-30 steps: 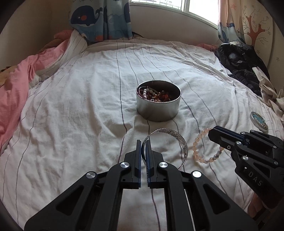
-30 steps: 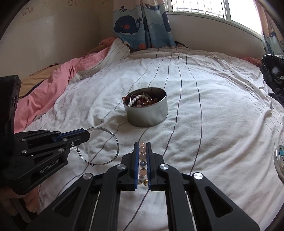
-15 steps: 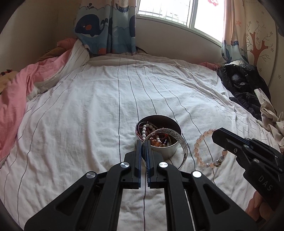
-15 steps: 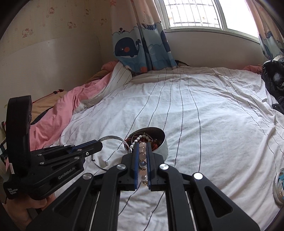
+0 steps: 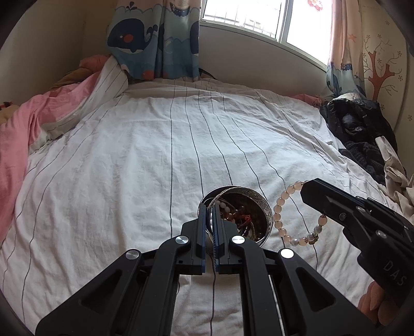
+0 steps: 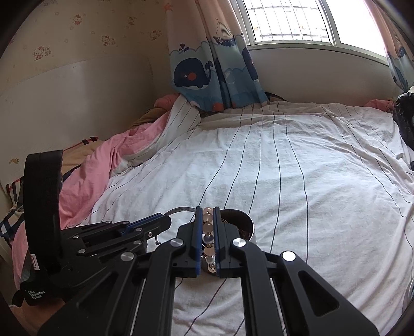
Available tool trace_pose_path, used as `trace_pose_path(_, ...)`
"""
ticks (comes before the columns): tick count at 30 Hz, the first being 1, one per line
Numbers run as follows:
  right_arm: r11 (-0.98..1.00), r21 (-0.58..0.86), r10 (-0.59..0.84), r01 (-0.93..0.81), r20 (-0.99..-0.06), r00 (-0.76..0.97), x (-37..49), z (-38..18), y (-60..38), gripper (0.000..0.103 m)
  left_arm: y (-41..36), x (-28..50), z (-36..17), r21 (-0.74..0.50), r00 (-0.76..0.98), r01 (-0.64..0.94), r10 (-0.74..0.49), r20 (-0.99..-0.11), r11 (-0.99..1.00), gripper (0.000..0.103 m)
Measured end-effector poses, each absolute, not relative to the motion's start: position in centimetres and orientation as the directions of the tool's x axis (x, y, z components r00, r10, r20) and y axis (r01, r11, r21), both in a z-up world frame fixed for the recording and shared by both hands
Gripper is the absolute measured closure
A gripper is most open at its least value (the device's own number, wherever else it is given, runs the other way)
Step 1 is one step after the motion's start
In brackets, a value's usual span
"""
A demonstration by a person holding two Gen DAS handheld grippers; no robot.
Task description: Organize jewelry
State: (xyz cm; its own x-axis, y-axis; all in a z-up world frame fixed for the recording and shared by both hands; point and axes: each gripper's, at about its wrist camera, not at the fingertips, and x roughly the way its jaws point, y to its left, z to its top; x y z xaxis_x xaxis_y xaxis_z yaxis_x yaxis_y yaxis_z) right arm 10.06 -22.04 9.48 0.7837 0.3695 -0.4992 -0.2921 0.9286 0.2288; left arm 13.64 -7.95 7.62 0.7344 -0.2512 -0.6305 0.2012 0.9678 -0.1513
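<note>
Fingers of the left gripper (image 5: 210,206) pinch the silver bangle (image 5: 266,210) over the tin (image 5: 264,239) on the bed (image 5: 155,155); the right gripper (image 6: 207,214) clamps the bead bracelet (image 5: 278,222). Best to centre each piece over the tin's mouth before releasing, one at a time.

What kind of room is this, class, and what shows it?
Most likely a child's bedroom: a bed with a striped sheet, a whale-print curtain at the window, and cartoon-cat wallpaper.

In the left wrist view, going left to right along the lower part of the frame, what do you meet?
Pink bedding → left gripper shut on the silver bangle → beaded bracelet → right gripper.
</note>
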Motion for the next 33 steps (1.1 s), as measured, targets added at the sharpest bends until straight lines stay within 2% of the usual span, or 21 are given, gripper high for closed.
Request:
trace_pose_path(12,0.908,0.272,0.417,-0.319,-0.505,0.756,13.4,8.8,-21.7,0.095,-9.3,17.2,5.9,-0.161,0.711,0.228,-0.277,-0.646,0.96,0.098)
trace_pose_path(14,0.925,0.241,0.38,-0.293,-0.579,0.721,15.4,7.5,-21.2,0.094,-9.7,18.3,5.0,-0.13,0.691,0.207,-0.239,-0.682,0.97,0.096)
trace_pose_path(16,0.945,0.217,0.327,-0.244,-0.639,0.697,16.9,6.0,-21.3,0.084,-9.5,18.3,4.8,-0.1,0.691,0.193,-0.208,-0.692,0.976,0.094)
trace_pose_path(17,0.949,0.213,0.315,-0.233,-0.649,0.693,17.1,5.6,-21.5,0.084,-9.3,18.0,4.8,-0.093,0.694,0.191,-0.202,-0.691,0.977,0.09)
trace_pose_path(26,0.96,0.22,0.277,-0.172,-0.658,0.7,12.5,5.5,-23.5,0.084,-7.0,15.2,5.2,-0.112,0.676,0.176,-0.203,-0.709,0.978,0.087)
trace_pose_path(33,0.967,0.212,0.251,-0.141,-0.698,0.671,7.2,4.4,-23.6,0.079,-7.3,11.2,4.6,-0.085,0.643,0.206,-0.2,-0.74,0.975,0.086)
